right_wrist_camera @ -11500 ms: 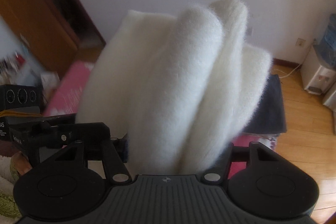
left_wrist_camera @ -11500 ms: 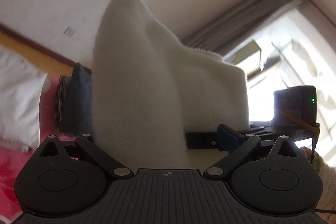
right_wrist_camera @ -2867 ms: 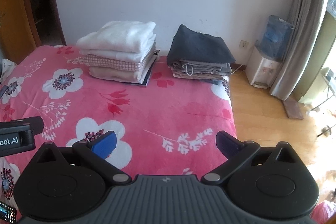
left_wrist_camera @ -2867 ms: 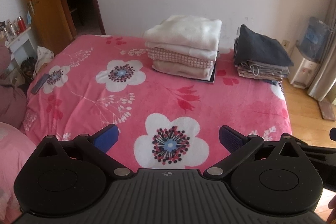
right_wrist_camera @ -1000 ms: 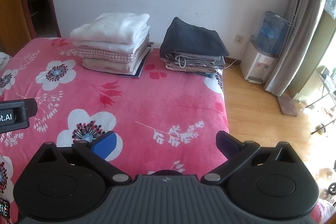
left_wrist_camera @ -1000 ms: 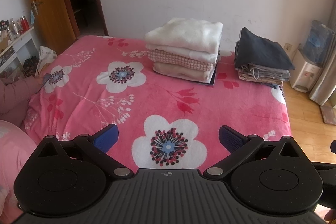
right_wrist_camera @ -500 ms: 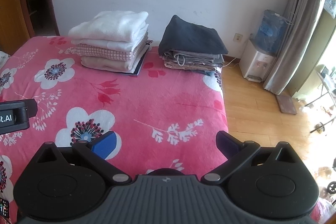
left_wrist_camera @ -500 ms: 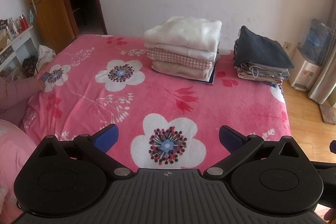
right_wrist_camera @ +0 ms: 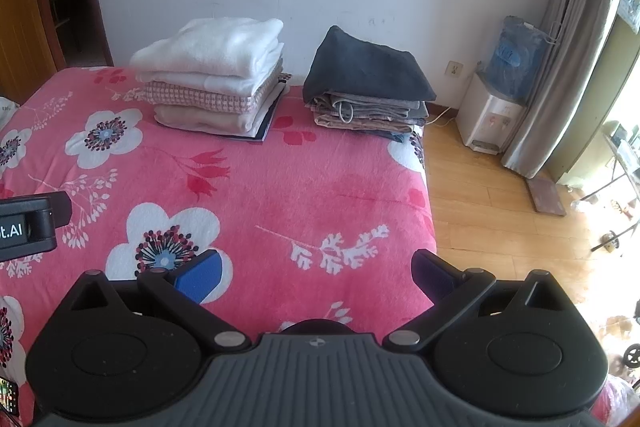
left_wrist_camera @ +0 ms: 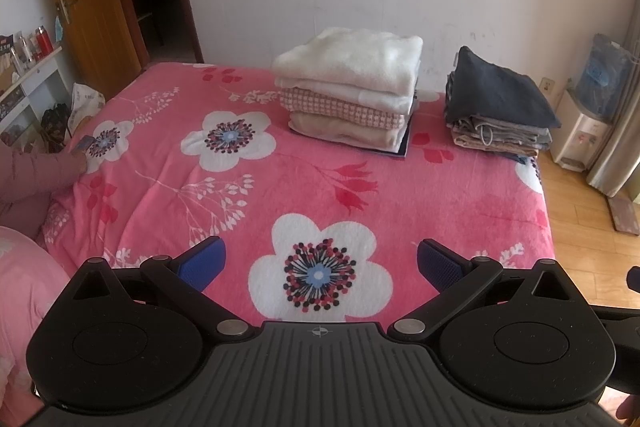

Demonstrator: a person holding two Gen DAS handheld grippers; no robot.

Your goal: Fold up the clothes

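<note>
Both stacks' lowest layers barely show; left gripper and right gripper gape empty

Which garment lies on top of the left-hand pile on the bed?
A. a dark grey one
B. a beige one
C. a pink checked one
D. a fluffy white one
D: the fluffy white garment tops the left pile, with the checked one and the beige one lower down; the dark grey one tops the right pile.

Stacks of folded clothes: two, a light stack and a dark stack
Beds: one
Water dispensers: one
</note>
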